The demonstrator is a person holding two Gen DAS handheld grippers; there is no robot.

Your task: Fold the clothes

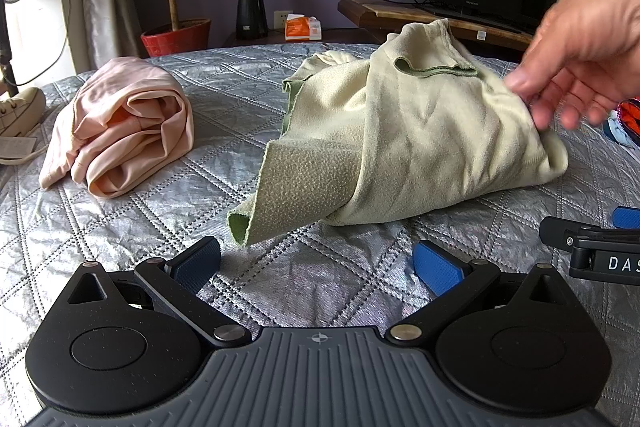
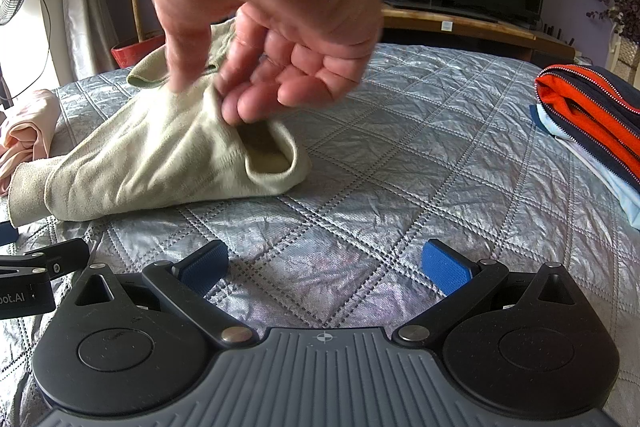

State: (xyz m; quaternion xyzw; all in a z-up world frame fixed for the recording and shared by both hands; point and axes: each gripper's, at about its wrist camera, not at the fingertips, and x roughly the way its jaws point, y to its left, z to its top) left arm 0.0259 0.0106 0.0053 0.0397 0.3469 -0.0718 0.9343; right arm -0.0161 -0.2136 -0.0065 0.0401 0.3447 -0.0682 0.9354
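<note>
At frame centre on the quilted bed [image 1: 320,267], I see the pale green fleece garment [image 1: 420,131] bunched, a bare hand [image 2: 272,27] pinching its edge. My left tool [image 1: 316,261] and right tool [image 2: 326,265] both rest low, jaws spread wide, empty. Pink garment [image 1: 124,135] lies mid-left; folded stack [image 2: 592,115] at right edge.

A bare hand [image 2: 264,27] pinches the pale green garment [image 2: 160,155] on the quilted bed [image 2: 400,147]; the right gripper [image 2: 324,267] gapes empty.
</note>
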